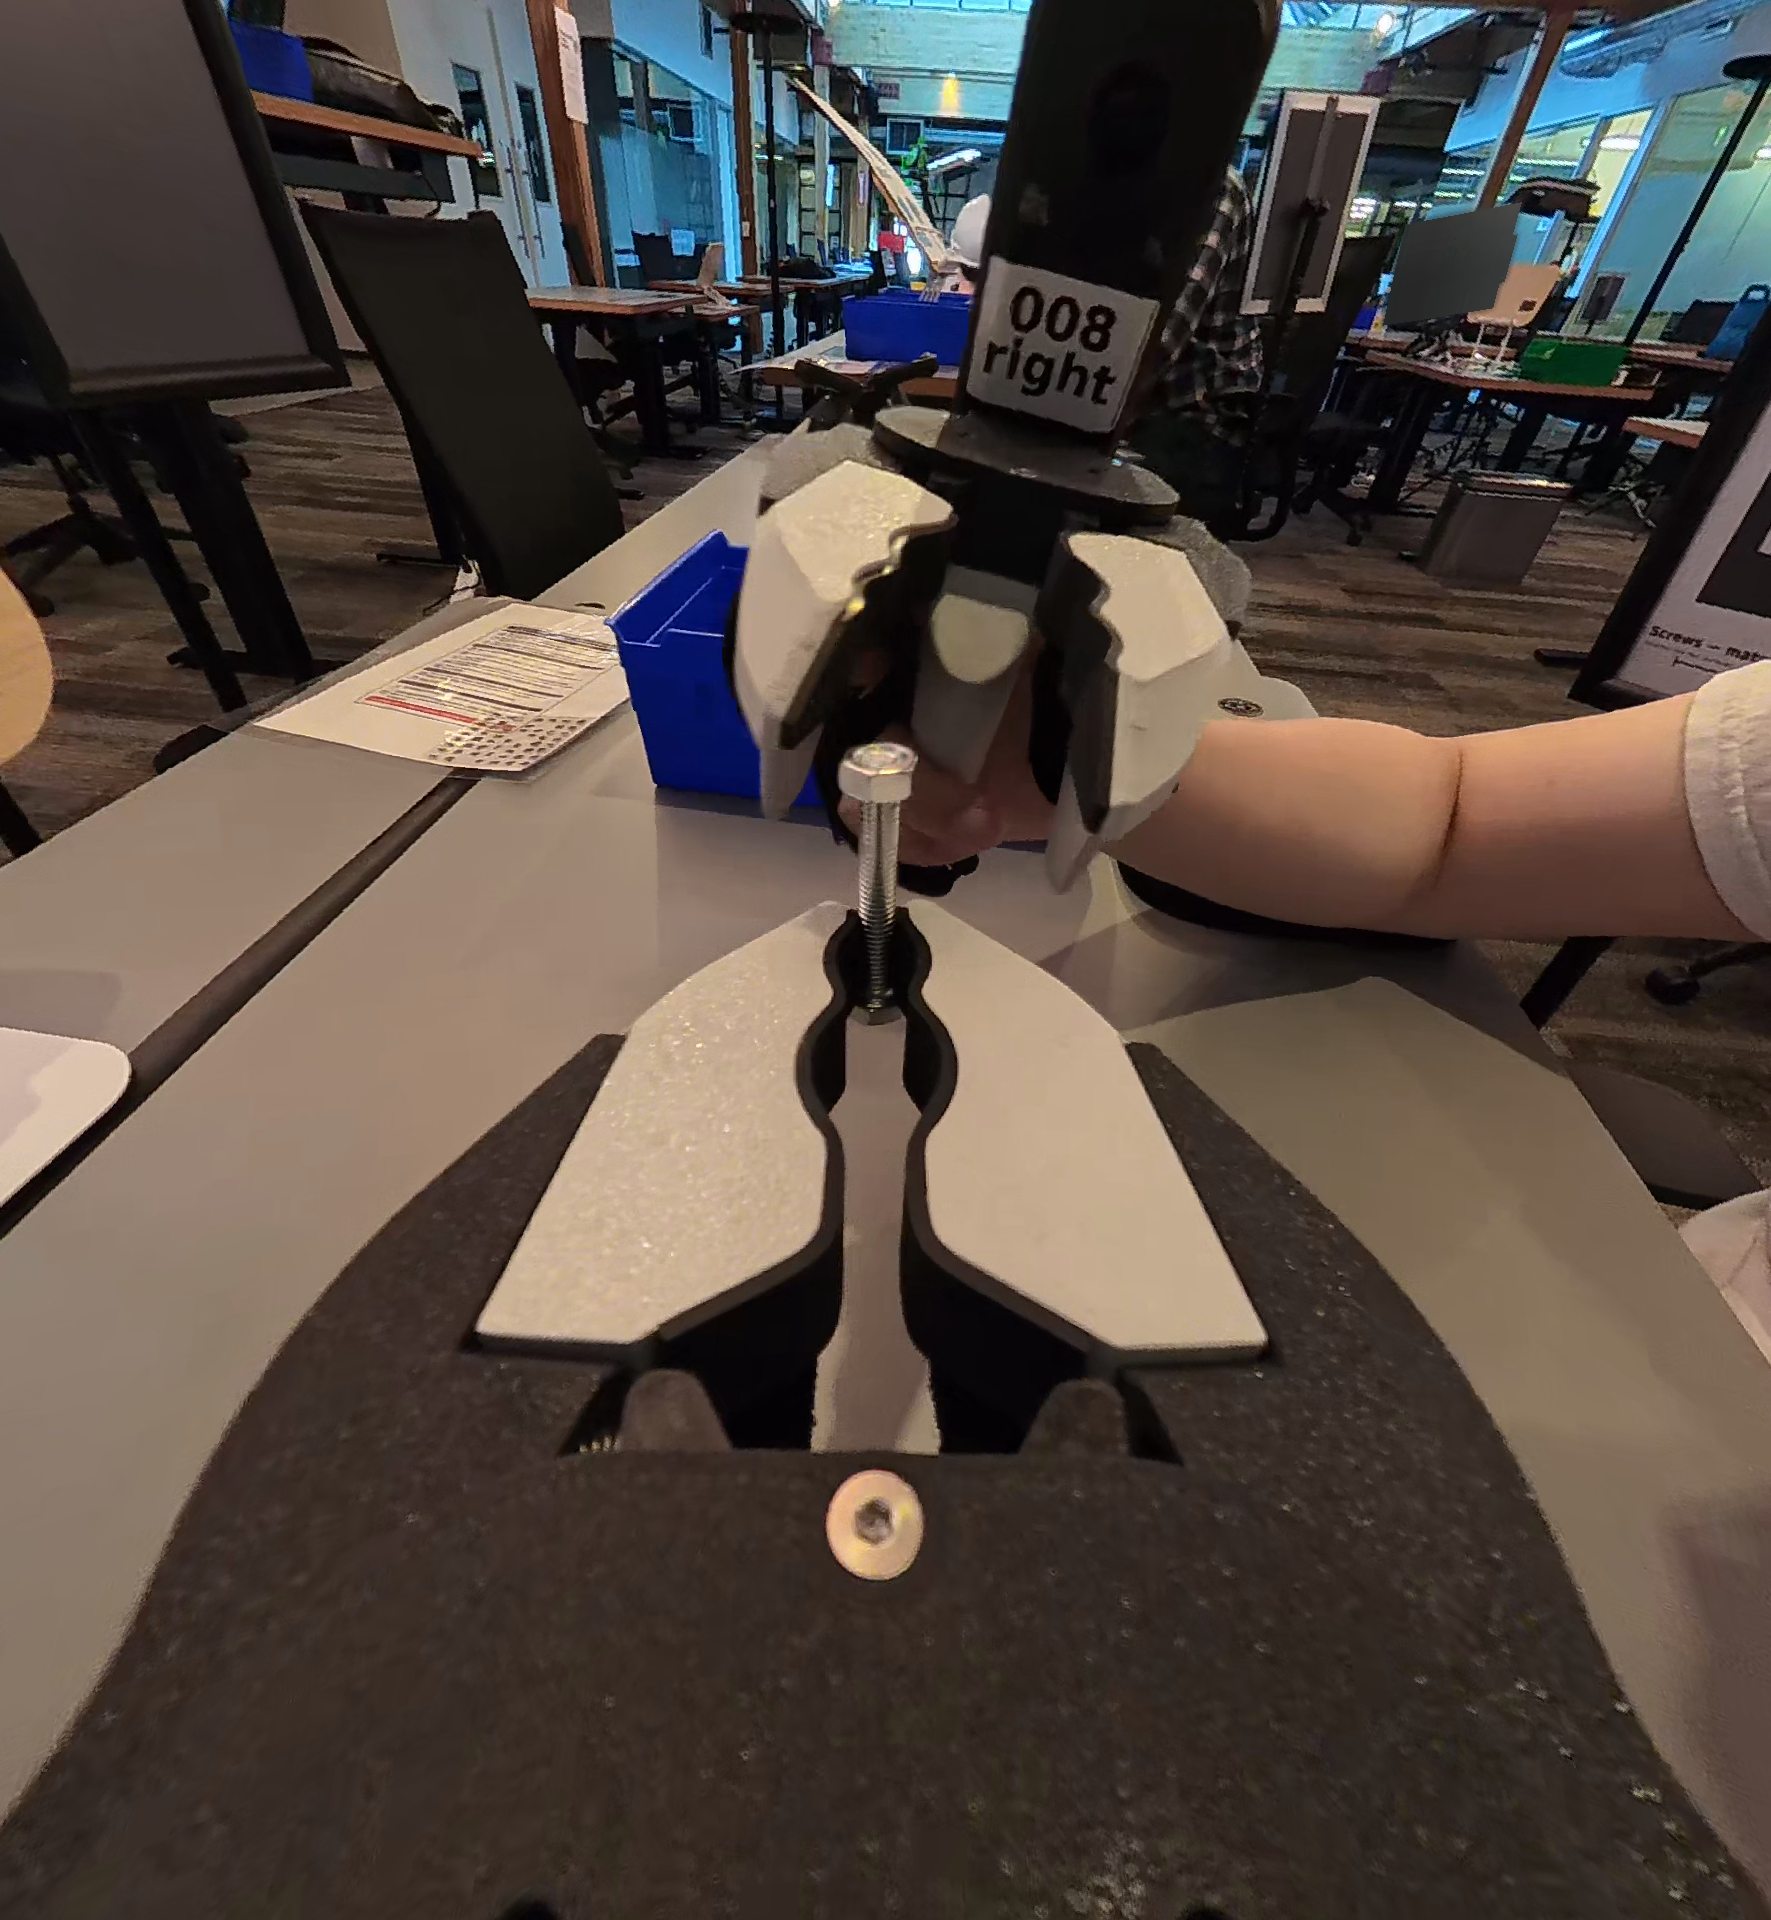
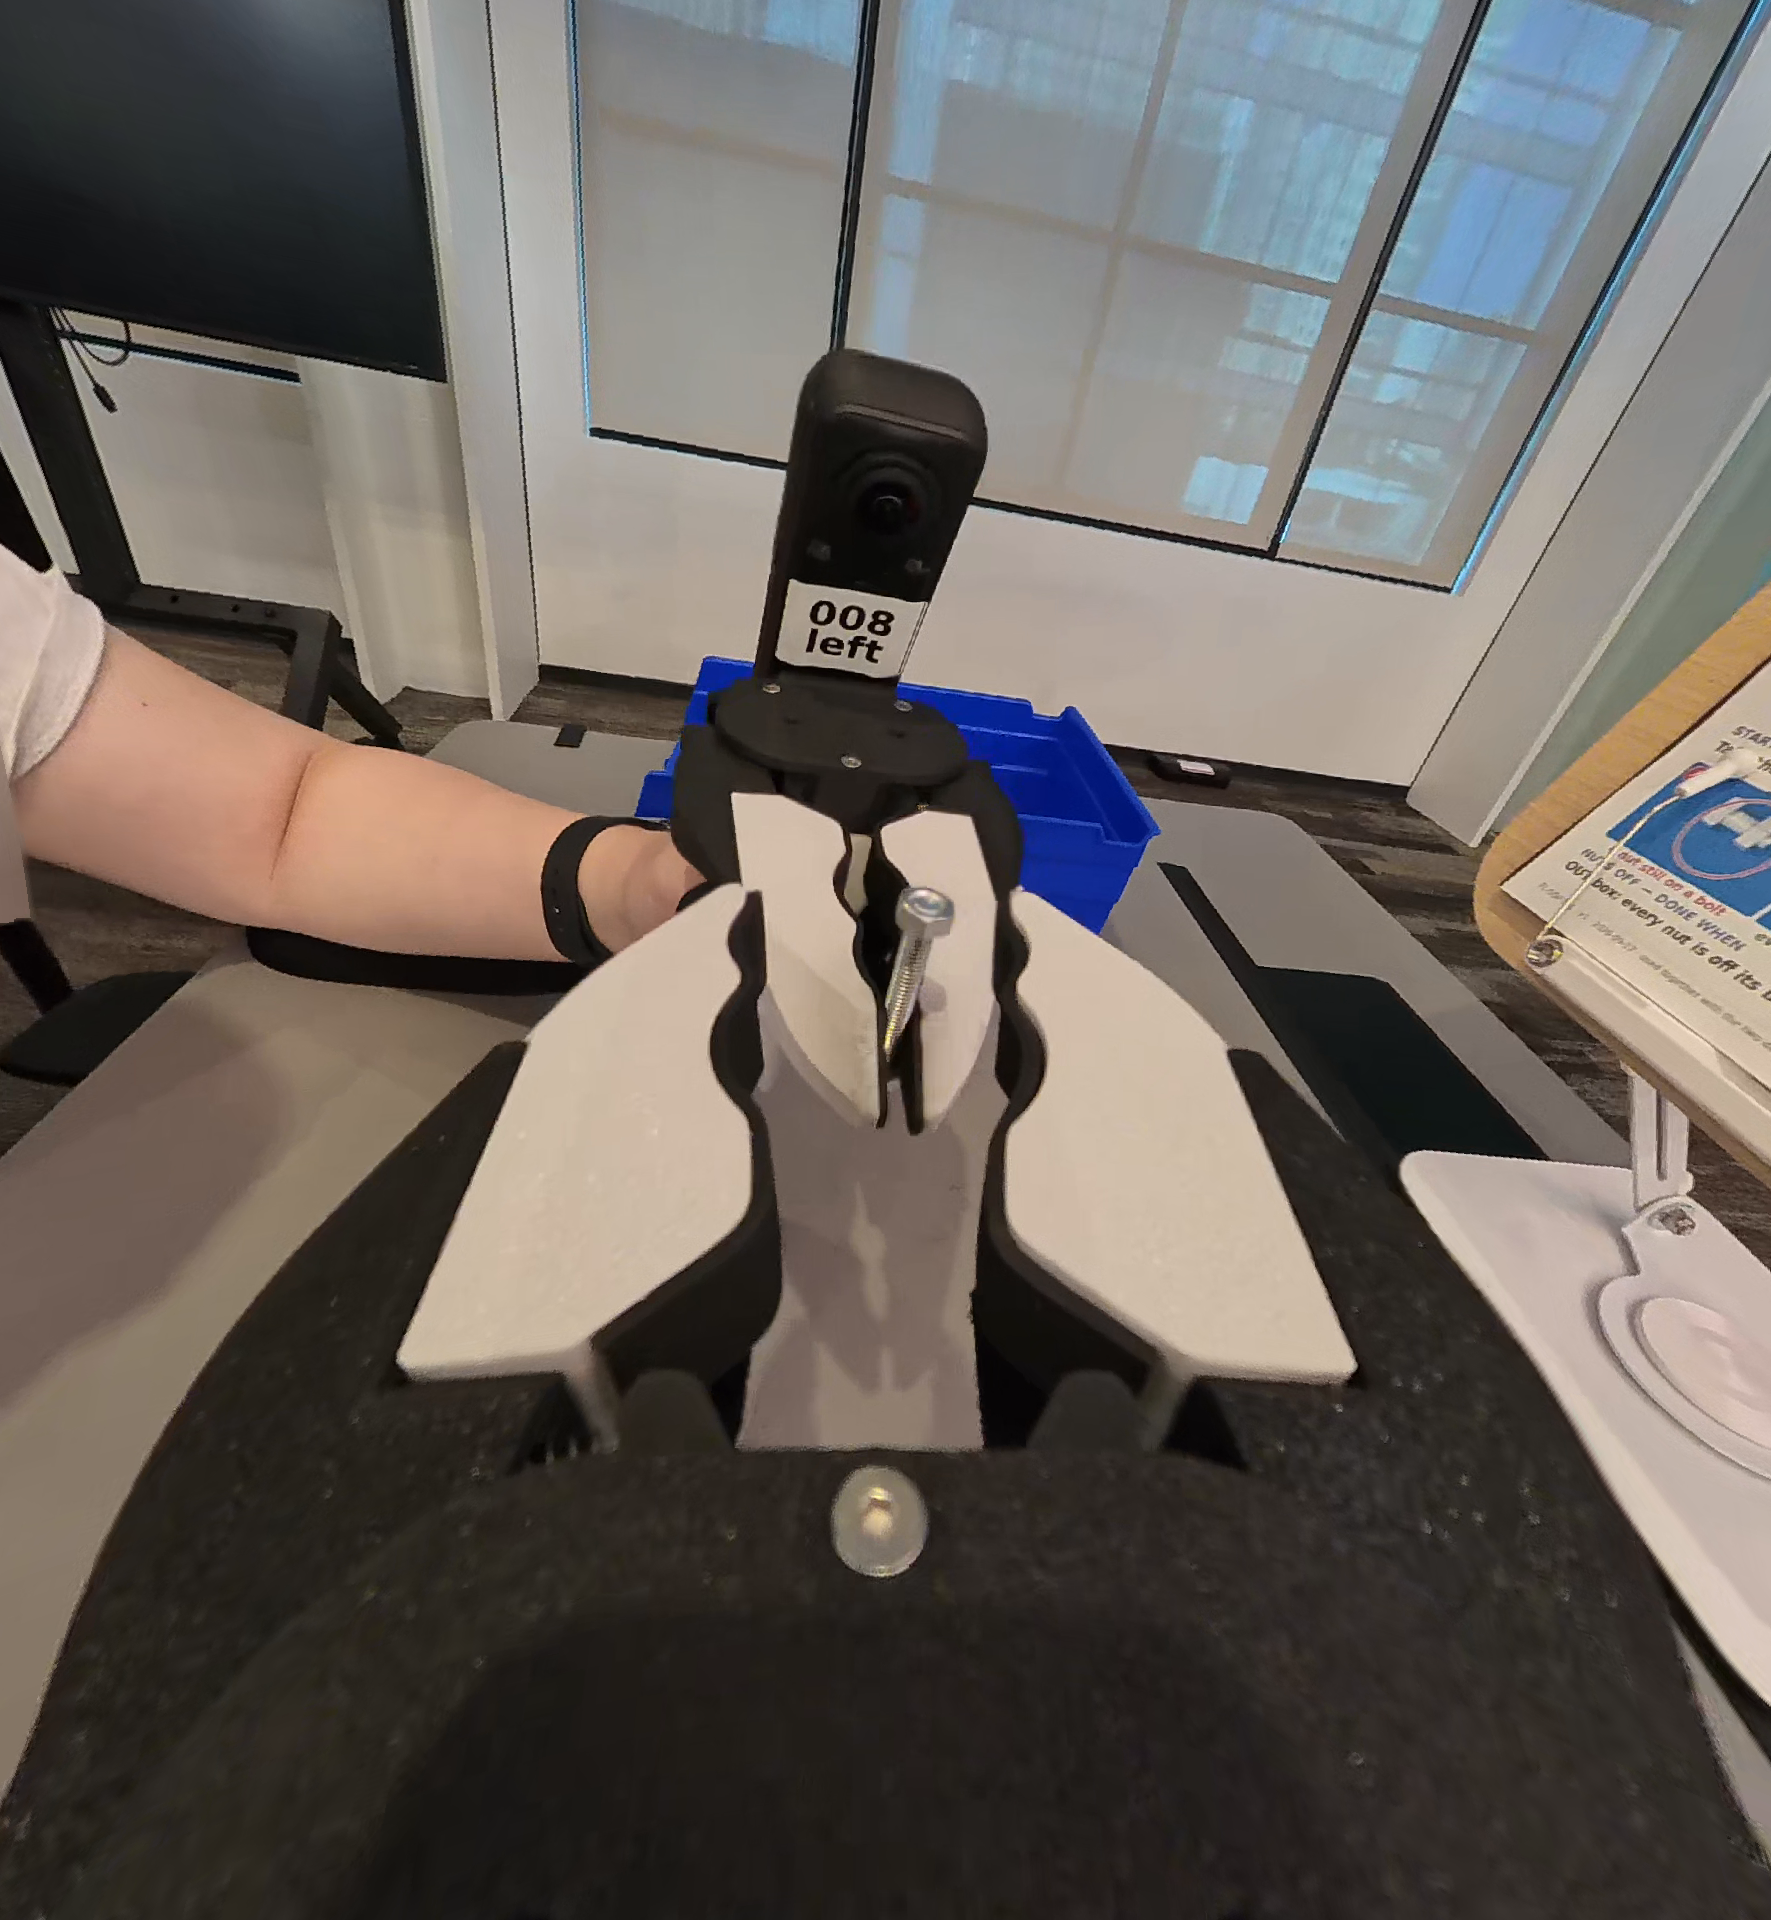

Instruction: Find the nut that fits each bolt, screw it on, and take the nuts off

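A silver hex-head bolt (image 1: 876, 873) stands upright, head up, with its lower end between the fingertips of my left gripper (image 1: 876, 925), which is shut on it. A small nut (image 1: 876, 1010) sits on the bolt's lower end inside the fingers. My right gripper (image 1: 928, 831) faces the left one from the far side, open, with its fingers above and around the bolt head, not touching it. In the right wrist view my right gripper (image 2: 876, 914) is wide open, and the left gripper (image 2: 896, 1117) sits between its fingers, holding the tilted bolt (image 2: 912, 977).
A blue bin (image 1: 683, 675) stands on the grey table (image 1: 341, 987) behind the grippers; it also shows in the right wrist view (image 2: 1068, 821). A laminated sheet (image 1: 496, 686) lies left of it. A tilted instruction board (image 2: 1691, 883) on a white stand (image 2: 1587, 1351) is at the right. My right fingertips sit around 4 centimeters from my left ones.
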A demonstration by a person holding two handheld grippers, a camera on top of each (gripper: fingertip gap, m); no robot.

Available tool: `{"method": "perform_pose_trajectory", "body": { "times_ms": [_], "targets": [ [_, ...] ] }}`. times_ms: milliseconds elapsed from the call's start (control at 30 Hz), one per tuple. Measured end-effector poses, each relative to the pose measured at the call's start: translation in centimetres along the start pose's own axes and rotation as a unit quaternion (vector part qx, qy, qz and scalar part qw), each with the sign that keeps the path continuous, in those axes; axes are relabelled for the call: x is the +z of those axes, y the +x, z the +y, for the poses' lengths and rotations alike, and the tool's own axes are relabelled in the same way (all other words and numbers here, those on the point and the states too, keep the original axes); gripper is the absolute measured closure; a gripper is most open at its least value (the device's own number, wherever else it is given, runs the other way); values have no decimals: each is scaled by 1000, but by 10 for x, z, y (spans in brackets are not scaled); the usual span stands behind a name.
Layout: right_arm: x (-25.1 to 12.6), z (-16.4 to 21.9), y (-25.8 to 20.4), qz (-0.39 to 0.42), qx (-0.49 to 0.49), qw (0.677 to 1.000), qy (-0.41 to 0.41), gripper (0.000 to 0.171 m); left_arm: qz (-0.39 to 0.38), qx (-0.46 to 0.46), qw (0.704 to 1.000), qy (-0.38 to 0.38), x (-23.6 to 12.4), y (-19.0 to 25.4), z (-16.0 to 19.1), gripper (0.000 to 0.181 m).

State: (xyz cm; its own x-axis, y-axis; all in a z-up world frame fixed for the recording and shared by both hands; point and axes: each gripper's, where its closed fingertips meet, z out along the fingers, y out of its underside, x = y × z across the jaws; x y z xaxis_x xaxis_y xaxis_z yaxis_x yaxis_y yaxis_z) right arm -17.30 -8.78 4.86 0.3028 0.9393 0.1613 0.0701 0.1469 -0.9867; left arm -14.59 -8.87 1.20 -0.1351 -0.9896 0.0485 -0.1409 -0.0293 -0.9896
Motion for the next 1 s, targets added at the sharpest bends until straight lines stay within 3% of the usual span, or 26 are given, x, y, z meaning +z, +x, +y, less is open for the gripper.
{"method": "perform_pose_trajectory", "body": {
  "times_ms": [833, 1000],
  "targets": [
    [10, 0, -13, -17, -9, 1000, -6, 119, -5, 8, 1000, 7, -1, 2, -5, 177],
    [1, -5, -6, -12, -2, 1000, 5, 127, -19, -2, 1000, 19, -9, -7, -10, 177]
  ]
}}
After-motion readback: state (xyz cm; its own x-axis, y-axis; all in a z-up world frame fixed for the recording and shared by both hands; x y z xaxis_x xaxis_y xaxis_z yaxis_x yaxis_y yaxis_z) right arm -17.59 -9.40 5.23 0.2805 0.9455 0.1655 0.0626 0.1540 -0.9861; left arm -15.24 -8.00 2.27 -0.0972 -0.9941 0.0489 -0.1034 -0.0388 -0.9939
